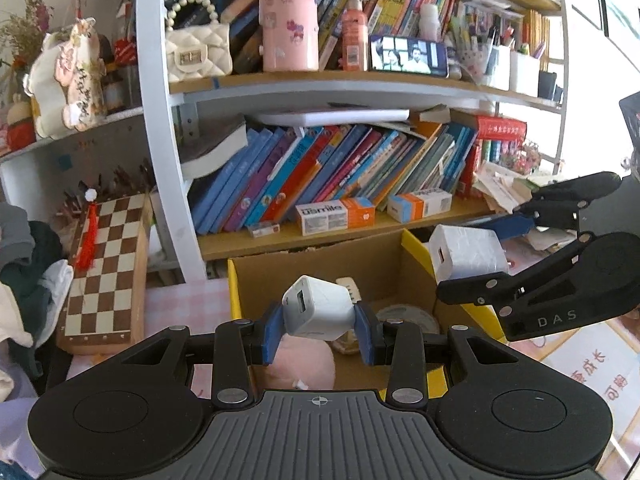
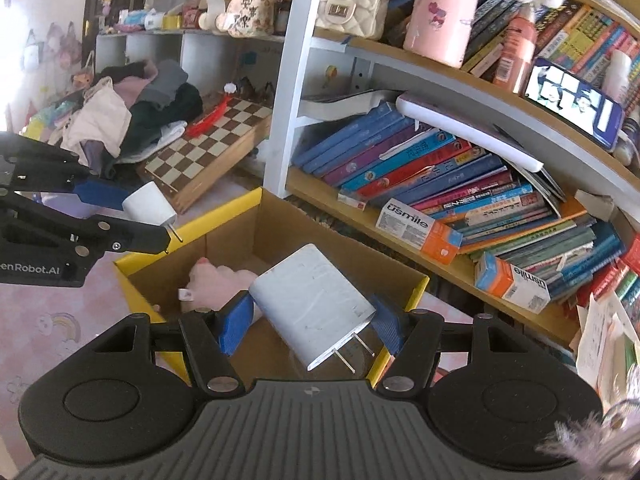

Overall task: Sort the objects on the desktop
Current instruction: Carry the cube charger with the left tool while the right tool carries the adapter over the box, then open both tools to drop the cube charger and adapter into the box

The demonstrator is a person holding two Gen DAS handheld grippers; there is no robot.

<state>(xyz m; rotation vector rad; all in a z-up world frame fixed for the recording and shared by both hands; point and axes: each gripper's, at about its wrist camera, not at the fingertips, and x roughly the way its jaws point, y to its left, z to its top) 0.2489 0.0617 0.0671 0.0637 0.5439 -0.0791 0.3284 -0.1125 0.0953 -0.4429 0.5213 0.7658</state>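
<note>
Crowded bookshelf (image 1: 360, 80) behind a cardboard box (image 1: 320, 272).
Left gripper (image 1: 320, 330) jaws pinch a small charger (image 1: 318, 308); right gripper (image 2: 310, 320) jaws pinch a large charger (image 2: 312, 300).

- Small white charger cube (image 1: 318, 309): USB port visible on one face, tilted on a corner, clamped above the cardboard box (image 1: 316, 264).
- Larger white charger (image 2: 314, 306): flat block, two metal prongs pointing down, tilted, clamped above the same box.
- Box: open top, yellow rim, pink plush (image 2: 224, 280) inside.

Matt white plastic chargers (image 2: 312, 304) (metal prongs), a cardboard box (image 2: 236, 224), a glossy wood chessboard (image 1: 106, 268).
</note>
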